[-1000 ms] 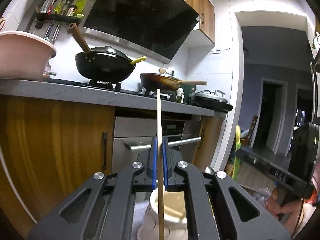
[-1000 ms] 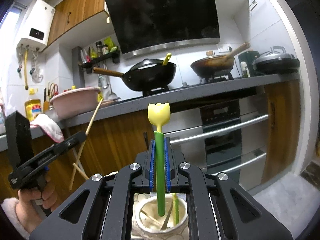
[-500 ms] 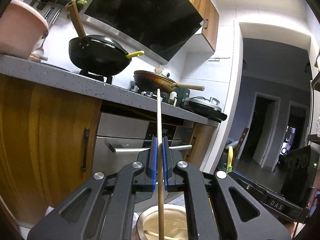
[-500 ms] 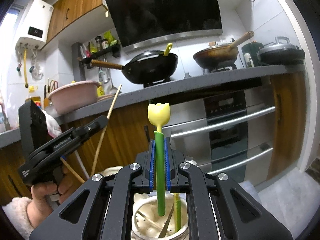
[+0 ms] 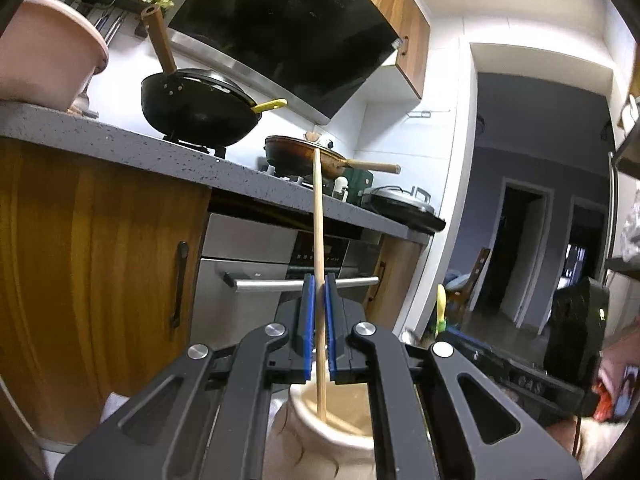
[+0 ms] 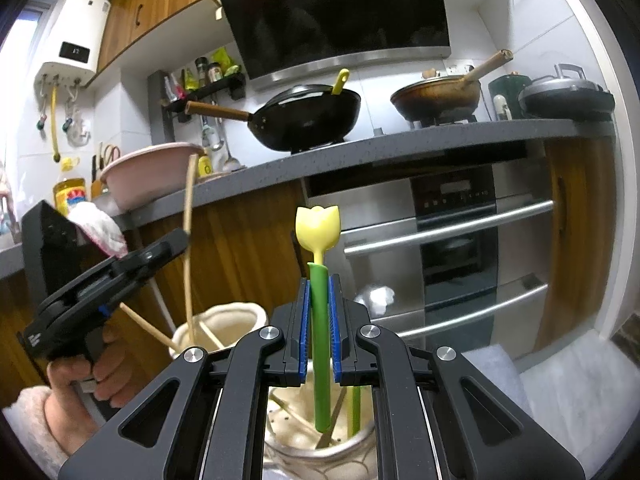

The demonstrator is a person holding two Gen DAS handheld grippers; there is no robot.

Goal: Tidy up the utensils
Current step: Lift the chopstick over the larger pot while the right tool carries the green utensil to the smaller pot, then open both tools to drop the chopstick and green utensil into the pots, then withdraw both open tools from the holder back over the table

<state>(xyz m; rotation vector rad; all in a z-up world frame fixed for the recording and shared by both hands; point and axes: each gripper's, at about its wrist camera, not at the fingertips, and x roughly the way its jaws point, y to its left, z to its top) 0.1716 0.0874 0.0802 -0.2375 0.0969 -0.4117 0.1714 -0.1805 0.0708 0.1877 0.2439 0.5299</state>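
Your left gripper [image 5: 319, 332] is clenched on a wooden chopstick [image 5: 317, 236], its blue pads [image 5: 306, 332] pressing the stick from both sides. The chopstick stands nearly upright, and its lower end dips into the mouth of a cream jar [image 5: 320, 436] directly below the jaws. In the right wrist view the same gripper [image 6: 160, 248] shows at the left, held in your left hand [image 6: 92, 380], with the chopstick [image 6: 188, 240] running down into that jar [image 6: 224, 320]. A second chopstick [image 6: 146, 328] leans out of the jar toward the hand.

Behind, a grey counter [image 5: 120, 146] carries a pink basin [image 5: 44, 56], a black wok [image 5: 200, 108] and a brown pan [image 5: 304, 156], with an oven [image 5: 280, 272] under it.

Your right gripper [image 6: 319, 332] is clenched on a green-handled utensil [image 6: 320, 320] with a pale yellow tulip-shaped head [image 6: 317, 226] pointing up. Its handle end hangs down inside a second holder [image 6: 320, 444] just under the jaws. That holder has a perforated bottom, and another green stem [image 6: 355, 408] and some thin sticks rest in it. The two containers stand near each other, the jar to the left.
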